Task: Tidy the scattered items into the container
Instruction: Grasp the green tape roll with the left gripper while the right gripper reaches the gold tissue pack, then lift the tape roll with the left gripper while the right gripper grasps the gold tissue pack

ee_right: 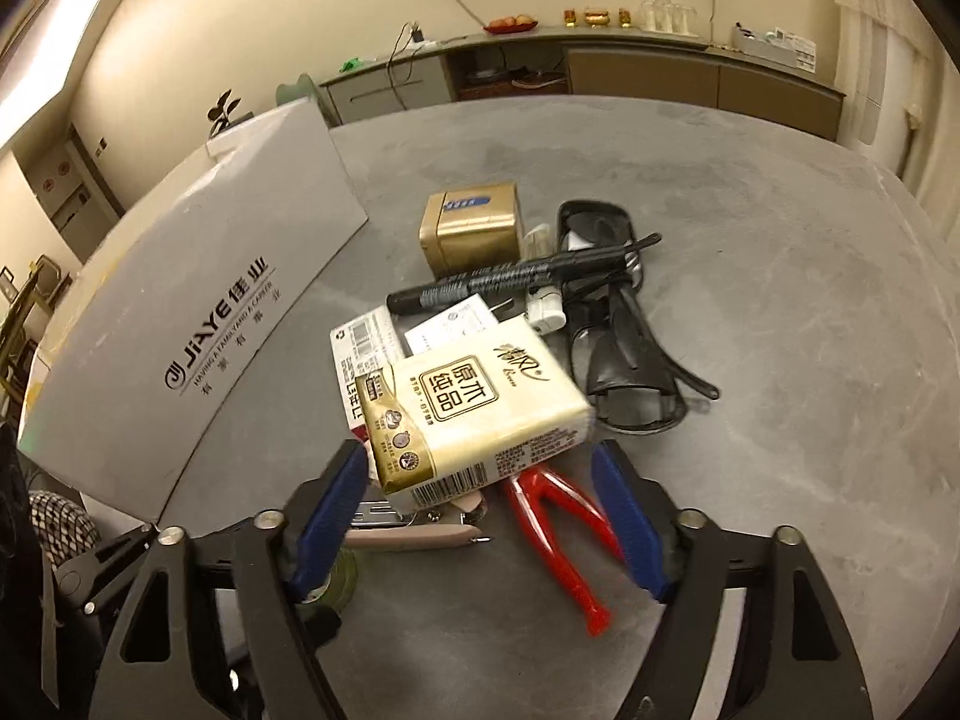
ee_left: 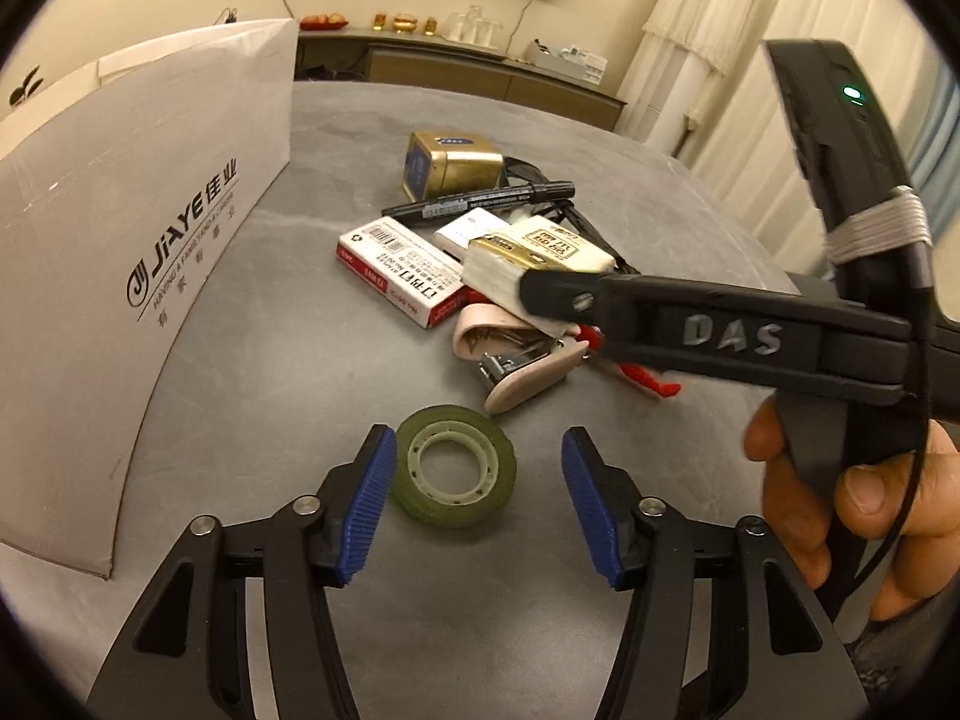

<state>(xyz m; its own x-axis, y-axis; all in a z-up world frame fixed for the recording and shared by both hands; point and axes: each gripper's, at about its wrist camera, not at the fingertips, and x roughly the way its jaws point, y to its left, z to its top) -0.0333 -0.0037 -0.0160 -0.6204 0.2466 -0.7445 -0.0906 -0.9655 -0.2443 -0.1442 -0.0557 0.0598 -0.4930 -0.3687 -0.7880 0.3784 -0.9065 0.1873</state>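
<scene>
My left gripper [ee_left: 479, 495] is open low over the table, its blue pads either side of a green tape roll [ee_left: 454, 473], which lies nearer the left pad. My right gripper [ee_right: 480, 510] is open around a cream tissue pack [ee_right: 474, 414] that sits tilted between its fingertips above the pile; in the left wrist view the pack [ee_left: 540, 255] shows at the tip of the right gripper's finger. The pile holds a red-and-white staple box [ee_left: 399, 270], a black marker [ee_right: 522, 276], a gold tin [ee_right: 474, 228], a pink stapler [ee_left: 528, 360], red pliers [ee_right: 558, 534] and black glasses [ee_right: 618, 354].
A white JIAYE cardboard box [ee_left: 138, 252] stands at the left on the grey round table [ee_left: 270, 420]. It also shows in the right wrist view [ee_right: 198, 300]. A sideboard [ee_right: 660, 72] runs along the far wall.
</scene>
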